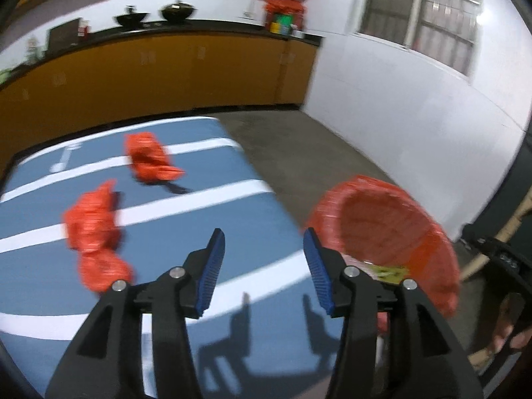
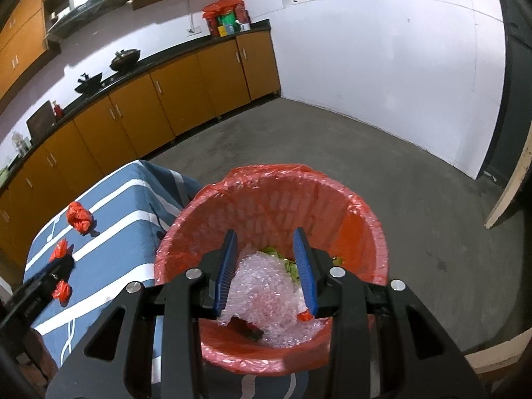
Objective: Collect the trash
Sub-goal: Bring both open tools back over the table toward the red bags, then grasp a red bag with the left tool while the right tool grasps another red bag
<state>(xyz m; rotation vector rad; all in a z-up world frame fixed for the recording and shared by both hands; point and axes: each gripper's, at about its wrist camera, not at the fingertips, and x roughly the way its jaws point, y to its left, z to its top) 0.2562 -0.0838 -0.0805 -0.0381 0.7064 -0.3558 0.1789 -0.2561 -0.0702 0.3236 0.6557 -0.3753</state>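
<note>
Crumpled red plastic trash pieces lie on a blue white-striped table: a far one, a near one. My left gripper is open and empty above the table, right of the near piece. A bin lined with a red bag stands right of the table. In the right wrist view my right gripper is open over the bin, with bubble wrap below between the fingers. The trash pieces and the left gripper show at left.
Orange cabinets with a dark counter run along the back, with woks and a red bag on top. A white wall stands right. The grey concrete floor lies beyond the bin. A wooden board leans at far right.
</note>
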